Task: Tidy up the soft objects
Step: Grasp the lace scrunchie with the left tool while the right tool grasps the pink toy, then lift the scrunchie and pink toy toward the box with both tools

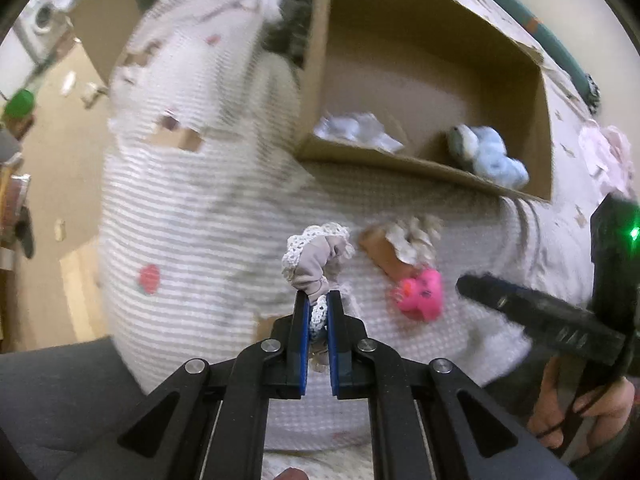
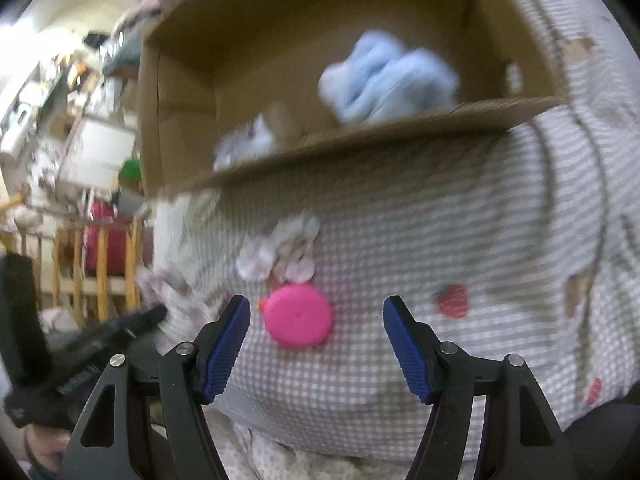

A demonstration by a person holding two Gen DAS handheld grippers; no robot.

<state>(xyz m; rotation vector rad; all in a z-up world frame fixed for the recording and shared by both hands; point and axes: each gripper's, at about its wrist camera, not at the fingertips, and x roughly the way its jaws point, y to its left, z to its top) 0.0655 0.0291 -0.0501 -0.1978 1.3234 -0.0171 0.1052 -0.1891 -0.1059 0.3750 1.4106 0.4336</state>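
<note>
Striped grey-and-white bedding (image 1: pixel 192 216) covers the bed, waffle-textured and dotted with small red strawberry motifs, and everything I am sorting lies on it. At the far side sits the brown cardboard box (image 1: pixel 420 168), open at the top, which I take to be where the soft things go. Inside it I can see a pale blue plush toy (image 1: pixel 496 156) at the right and a crumpled white cloth (image 1: pixel 356 128) toward the left.

On the bedding just near of the box, a pink soft toy (image 2: pixel 298 316) lies beside a small beige frilly piece (image 1: pixel 412 236); both are blurred and I cannot say more about them.

My left gripper (image 1: pixel 317 300) has its jaws closed on a taupe fabric piece with white lace trim (image 1: pixel 316 256), which sticks up past the tips, lifted off the bedding and well short of the box. My right gripper (image 2: pixel 316 316) has its jaws spread wide with nothing between them, and hovers around the pink soft toy, which lies between the two blue pads (image 2: pixel 226 344).

I judge this to be mid-task: some things boxed, one in hand, two waiting. Next I would carry the lace piece over the near box wall and let go, while the right jaws come down and close on the pink toy.

No brand, label or readable writing shows anywhere.
</note>
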